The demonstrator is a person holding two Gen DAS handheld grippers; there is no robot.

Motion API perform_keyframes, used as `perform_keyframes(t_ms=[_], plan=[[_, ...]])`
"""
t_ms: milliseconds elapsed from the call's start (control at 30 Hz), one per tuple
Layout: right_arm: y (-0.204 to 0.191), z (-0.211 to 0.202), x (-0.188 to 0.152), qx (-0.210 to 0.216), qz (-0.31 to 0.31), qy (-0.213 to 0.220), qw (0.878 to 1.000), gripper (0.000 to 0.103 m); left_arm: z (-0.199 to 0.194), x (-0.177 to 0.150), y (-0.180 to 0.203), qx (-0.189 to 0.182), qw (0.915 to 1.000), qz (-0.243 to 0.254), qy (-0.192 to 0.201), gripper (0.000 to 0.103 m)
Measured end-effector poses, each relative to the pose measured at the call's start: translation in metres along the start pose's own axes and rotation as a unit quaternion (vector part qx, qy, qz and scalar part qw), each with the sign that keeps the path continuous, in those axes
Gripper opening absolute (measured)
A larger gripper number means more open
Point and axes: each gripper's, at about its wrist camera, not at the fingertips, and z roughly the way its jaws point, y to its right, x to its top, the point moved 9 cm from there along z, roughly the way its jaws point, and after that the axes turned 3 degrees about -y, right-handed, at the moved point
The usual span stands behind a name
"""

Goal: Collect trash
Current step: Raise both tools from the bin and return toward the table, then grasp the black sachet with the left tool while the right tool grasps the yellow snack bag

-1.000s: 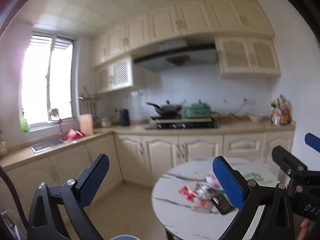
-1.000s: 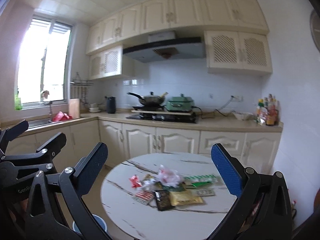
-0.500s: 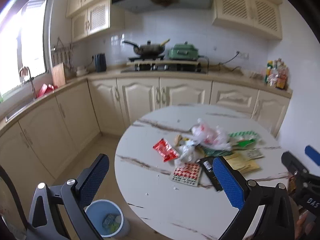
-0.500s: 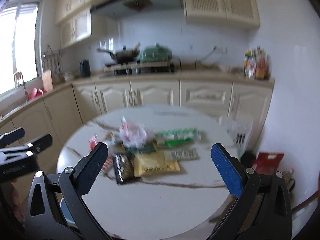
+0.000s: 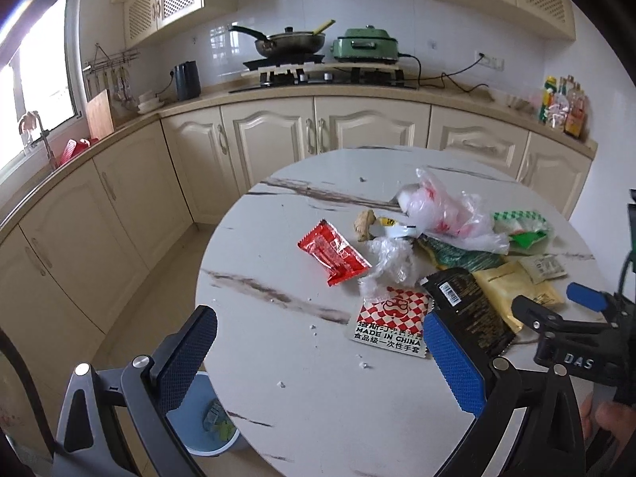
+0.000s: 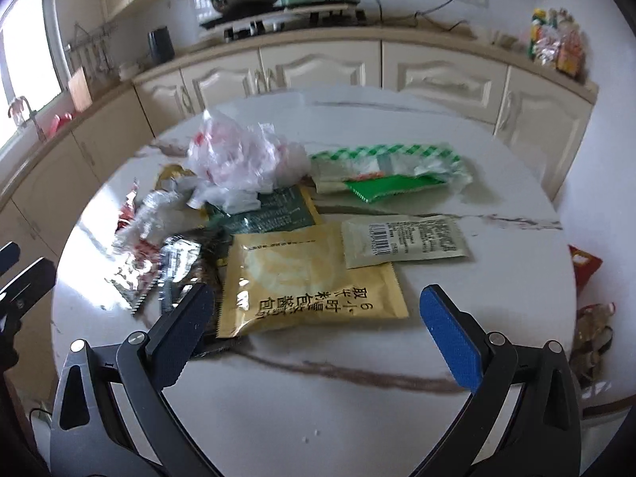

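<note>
**Both grippers poised over the littered table**

The left gripper (image 5: 318,357) hangs tilted down above the near left edge of the round marble table (image 5: 278,262), fingers spread wide and empty. The right gripper (image 6: 318,334) hovers low over the table's near side, jaws likewise wide apart with nothing between them, facing a yellow sauce packet (image 6: 310,278). Trash lies heaped mid-table: a red wrapper (image 5: 334,256), crumpled plastic bag (image 5: 445,214), black packet (image 5: 469,310). A blue bin (image 5: 210,425) stands on the floor beside the table.

"MADE IN CHINA" stands on the red-checked packet (image 5: 391,320); "DAS" marks the right gripper (image 5: 556,310) at three o'clock.
</note>
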Motion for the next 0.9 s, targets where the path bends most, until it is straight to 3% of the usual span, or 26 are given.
perform_keyframes(t_ms=[333, 533, 700, 833, 900], plan=[[-0.009, 0.032, 0.003, -0.014, -0.048, -0.054, 0.997, 0.103, 0.023, -0.001, -0.001, -0.006, 0.9999, -0.009, -0.011, 0.102], [-0.020, 0.034, 0.005, -0.002, -0.075, -0.055, 0.996, 0.101, 0.024, -0.002, 0.005, -0.013, 0.9997, -0.012, -0.016, 0.102], [-0.018, 0.028, 0.005, 0.012, -0.079, -0.045, 0.996, 0.082, 0.023, -0.004, 0.016, -0.018, 0.9996, -0.006, -0.021, 0.102], [-0.015, 0.023, 0.002, 0.029, -0.084, -0.041, 0.995, 0.075, 0.021, -0.006, 0.027, -0.027, 0.9993, 0.001, -0.025, 0.102], [-0.013, 0.021, 0.003, 0.034, -0.083, -0.039, 0.995, 0.063, 0.020, -0.007, 0.032, -0.033, 0.9990, 0.005, -0.029, 0.102]])
